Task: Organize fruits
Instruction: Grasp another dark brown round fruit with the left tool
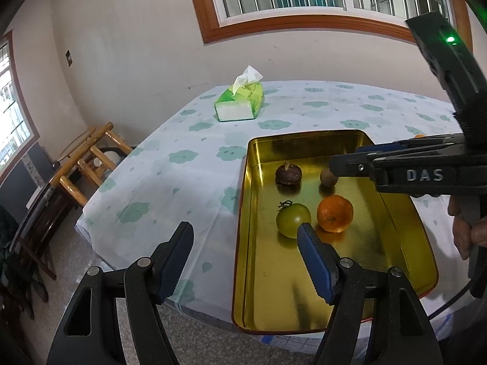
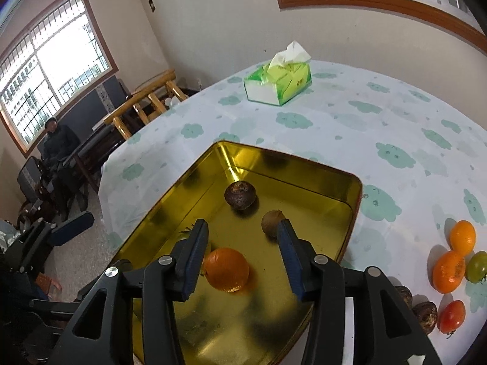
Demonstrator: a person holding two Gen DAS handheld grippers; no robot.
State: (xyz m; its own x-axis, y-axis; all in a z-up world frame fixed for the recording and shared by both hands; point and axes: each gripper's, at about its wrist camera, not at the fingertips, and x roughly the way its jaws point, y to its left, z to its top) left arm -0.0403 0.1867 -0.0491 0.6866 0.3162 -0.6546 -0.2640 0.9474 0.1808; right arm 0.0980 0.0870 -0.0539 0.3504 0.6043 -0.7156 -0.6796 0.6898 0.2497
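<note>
A gold metal tray (image 1: 404,237) (image 2: 322,179) sits on the table. In it lie a green tomato (image 1: 292,219), an orange (image 1: 334,213) (image 2: 226,269), a dark water chestnut (image 1: 288,173) (image 2: 240,195) and a small brown fruit (image 1: 328,178) (image 2: 270,223). My left gripper (image 1: 246,237) is open and empty above the tray's left rim. My right gripper (image 2: 243,237) is open and empty over the tray, just above the orange; it also shows in the left wrist view (image 1: 347,164). Loose on the cloth to the right lie two oranges (image 2: 449,270), a greenish tomato (image 2: 478,266), a red tomato (image 2: 452,316) and dark water chestnuts (image 2: 426,314).
A green tissue pack (image 1: 240,103) (image 2: 278,83) stands at the far side of the cloud-print tablecloth (image 1: 170,164). Wooden chairs (image 1: 91,155) stand beyond the table's left edge. A person (image 2: 57,140) sits by the left window.
</note>
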